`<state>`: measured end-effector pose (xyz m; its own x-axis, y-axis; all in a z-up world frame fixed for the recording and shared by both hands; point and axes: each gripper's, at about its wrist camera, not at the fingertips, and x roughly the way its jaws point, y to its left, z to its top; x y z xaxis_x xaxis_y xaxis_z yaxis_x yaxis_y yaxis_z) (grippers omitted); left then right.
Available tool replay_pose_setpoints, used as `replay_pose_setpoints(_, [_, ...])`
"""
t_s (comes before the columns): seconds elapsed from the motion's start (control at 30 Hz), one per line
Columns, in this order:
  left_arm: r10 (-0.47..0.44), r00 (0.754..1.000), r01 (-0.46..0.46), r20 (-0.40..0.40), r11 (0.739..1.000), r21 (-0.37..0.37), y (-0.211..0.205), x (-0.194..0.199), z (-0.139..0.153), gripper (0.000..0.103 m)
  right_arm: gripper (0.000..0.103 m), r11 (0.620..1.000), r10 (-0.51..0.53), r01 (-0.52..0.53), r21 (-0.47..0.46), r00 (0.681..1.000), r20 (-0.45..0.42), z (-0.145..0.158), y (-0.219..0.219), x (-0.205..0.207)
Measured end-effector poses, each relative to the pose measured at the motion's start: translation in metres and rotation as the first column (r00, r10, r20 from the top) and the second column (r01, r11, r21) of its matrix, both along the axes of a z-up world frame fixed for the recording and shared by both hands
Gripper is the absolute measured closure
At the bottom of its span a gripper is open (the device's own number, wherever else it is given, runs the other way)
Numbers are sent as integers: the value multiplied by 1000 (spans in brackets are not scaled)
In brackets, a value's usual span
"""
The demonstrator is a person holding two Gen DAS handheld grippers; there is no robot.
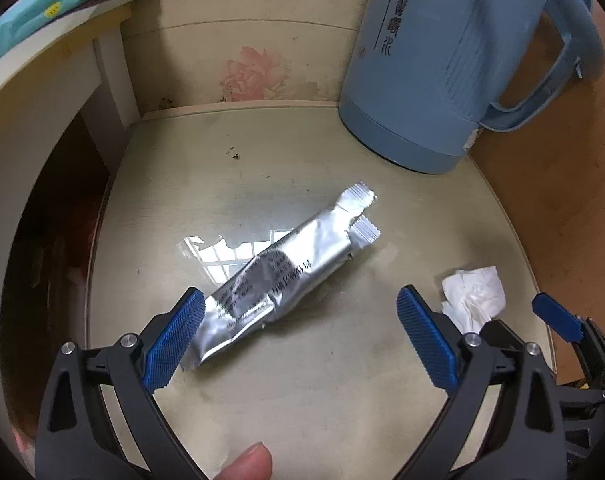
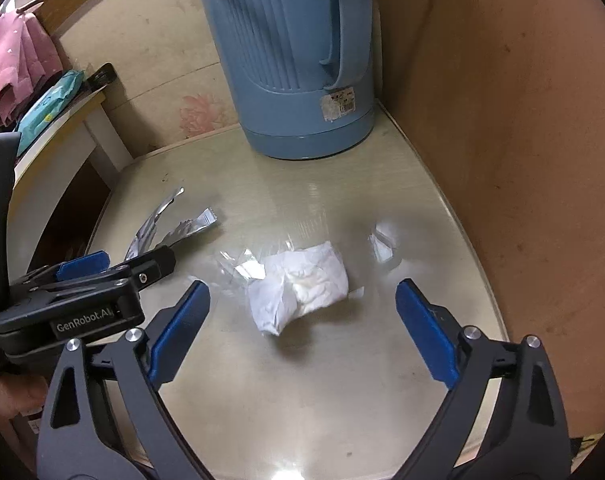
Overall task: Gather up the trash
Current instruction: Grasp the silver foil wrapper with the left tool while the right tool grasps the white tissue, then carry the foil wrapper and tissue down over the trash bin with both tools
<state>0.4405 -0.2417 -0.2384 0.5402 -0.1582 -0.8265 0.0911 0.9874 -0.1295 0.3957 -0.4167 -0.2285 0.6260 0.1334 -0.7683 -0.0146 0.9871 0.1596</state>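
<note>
A silver foil wrapper (image 1: 280, 276) lies on the glossy table (image 1: 302, 168). My left gripper (image 1: 302, 332) is open just above it, its left pad beside the wrapper's near end. A crumpled white tissue (image 1: 476, 294) lies to the right. In the right wrist view the tissue (image 2: 302, 286) sits between the pads of my open right gripper (image 2: 302, 328), on a scrap of clear film (image 2: 238, 266). The wrapper (image 2: 170, 226) shows at the left behind the left gripper (image 2: 102, 276). A small white scrap (image 2: 382, 246) lies to the right.
A blue thermos jug (image 1: 450, 60) stands at the table's back right, also in the right wrist view (image 2: 298, 56). A brown panel (image 2: 502, 140) walls the right side. A white shelf (image 1: 30, 68) with a teal packet (image 1: 42, 4) stands to the left.
</note>
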Motion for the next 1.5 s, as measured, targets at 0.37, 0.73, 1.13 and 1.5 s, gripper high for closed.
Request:
replay_pose_setpoints(0.37, [-38,999,38,3,999,9,-5,5,-7,39,41,999,23,-24,-36,999,-27,-19,5,8])
replay_pose_setpoints(0.73, [-30,999,30,25,999,16,0,2,-7,72,85,998,36,-37,-44,999,-11,-22,4,4])
replay_pose_setpoints(1.13, [-35,999,36,31,999,-29,4,-2,-8,101,90,1000,11,-11,-9,1000,23,-19,-6,-12])
replay_pose_setpoints(1.5, [-63,997,65,33,996,-69,8,-39,10,102,90,999,-23,21,41,998,54,4,-15,-60])
